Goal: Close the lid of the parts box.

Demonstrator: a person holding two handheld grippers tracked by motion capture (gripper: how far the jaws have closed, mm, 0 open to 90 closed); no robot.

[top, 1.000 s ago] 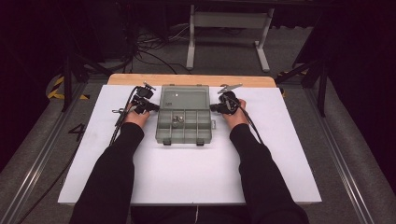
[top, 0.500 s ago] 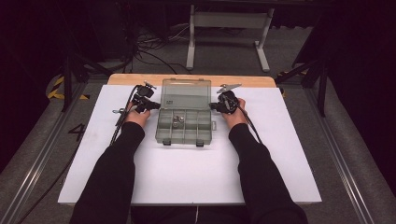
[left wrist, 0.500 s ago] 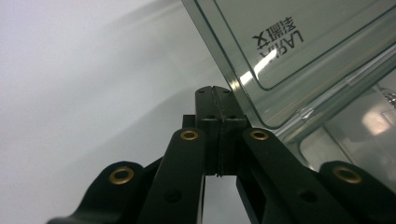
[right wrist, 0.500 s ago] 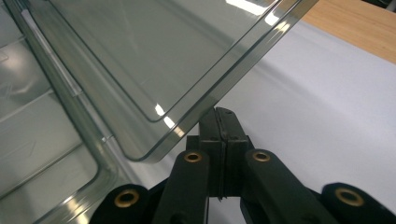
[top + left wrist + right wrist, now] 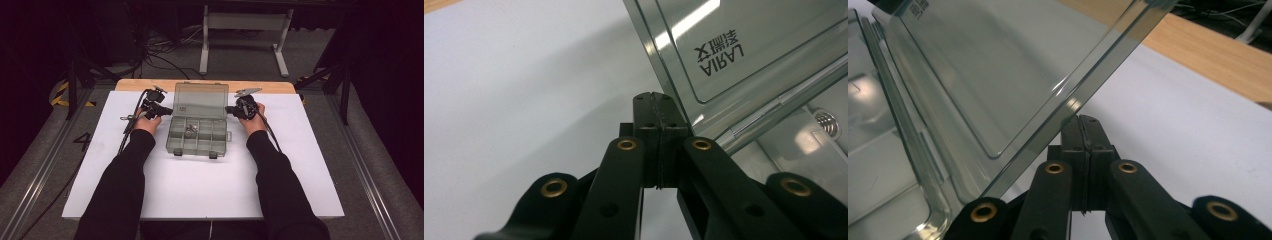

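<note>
Both jaw pairs pinched empty, you flank the box point(image 5: 197, 131): light, stiff, slick plastic; take its lid point(image 5: 201, 101) by the side edges.

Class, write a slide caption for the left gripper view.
Shut black left gripper beside the open clear plastic organiser box's lid.

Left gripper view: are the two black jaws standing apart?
No: the left gripper has its jaws pressed together beside the organizer box lid.
</note>
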